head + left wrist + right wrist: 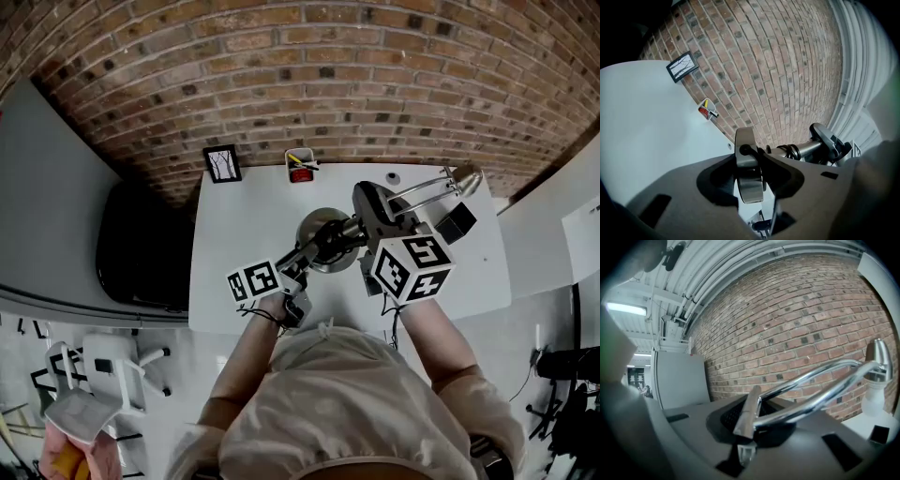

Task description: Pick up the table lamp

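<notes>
Left gripper (750,165) has its jaws spread fairly wide and clamped across the thick round metal base (749,180) of the table lamp (427,187), with the disc sitting edge-on between the pads. Right gripper (746,422) is squeezed almost fully closed, pinching the flat metal bar (749,411) where the lamp's two chrome tubes (820,380) start. So both tools have hold of the lamp, one at each end of the lower part. From the head view the lamp is up over the middle of the white table (239,230), base toward the person and the tubes arcing off to the right, with the lamp head (466,177) out near the table's far right corner. A small picture frame (222,162) and a pen cup (300,166) stand at the back edge against the brick wall (309,66).
</notes>
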The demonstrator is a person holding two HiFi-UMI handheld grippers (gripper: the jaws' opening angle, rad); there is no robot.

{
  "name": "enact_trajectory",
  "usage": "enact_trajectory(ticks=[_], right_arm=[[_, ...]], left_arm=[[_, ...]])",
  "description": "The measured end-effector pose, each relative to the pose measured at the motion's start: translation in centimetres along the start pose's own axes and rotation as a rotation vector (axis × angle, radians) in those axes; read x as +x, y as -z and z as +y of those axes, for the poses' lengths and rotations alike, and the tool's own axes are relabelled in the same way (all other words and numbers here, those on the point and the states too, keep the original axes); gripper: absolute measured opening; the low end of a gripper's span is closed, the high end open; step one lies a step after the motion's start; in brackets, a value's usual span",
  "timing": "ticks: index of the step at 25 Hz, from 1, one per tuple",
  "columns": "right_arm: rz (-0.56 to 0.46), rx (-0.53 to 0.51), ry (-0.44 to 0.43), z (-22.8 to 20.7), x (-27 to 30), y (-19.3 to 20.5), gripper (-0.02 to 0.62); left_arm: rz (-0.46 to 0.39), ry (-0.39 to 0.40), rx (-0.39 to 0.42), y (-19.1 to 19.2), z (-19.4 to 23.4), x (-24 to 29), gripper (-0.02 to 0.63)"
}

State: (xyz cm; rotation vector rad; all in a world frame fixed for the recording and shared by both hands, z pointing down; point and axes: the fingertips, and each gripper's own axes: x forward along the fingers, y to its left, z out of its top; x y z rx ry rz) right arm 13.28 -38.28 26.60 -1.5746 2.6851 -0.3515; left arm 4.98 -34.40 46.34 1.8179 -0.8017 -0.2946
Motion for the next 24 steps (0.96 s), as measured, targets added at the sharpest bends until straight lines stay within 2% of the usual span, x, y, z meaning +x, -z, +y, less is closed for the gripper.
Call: enact_trajectory(ticks=[24], right_arm=[[0.025,0.02,0.017,-0.3,-1.9,1.9,0.043]], left_arm=[[0.035,-0.031,-0.02,2.6,0.7,-0.4,0.156]])
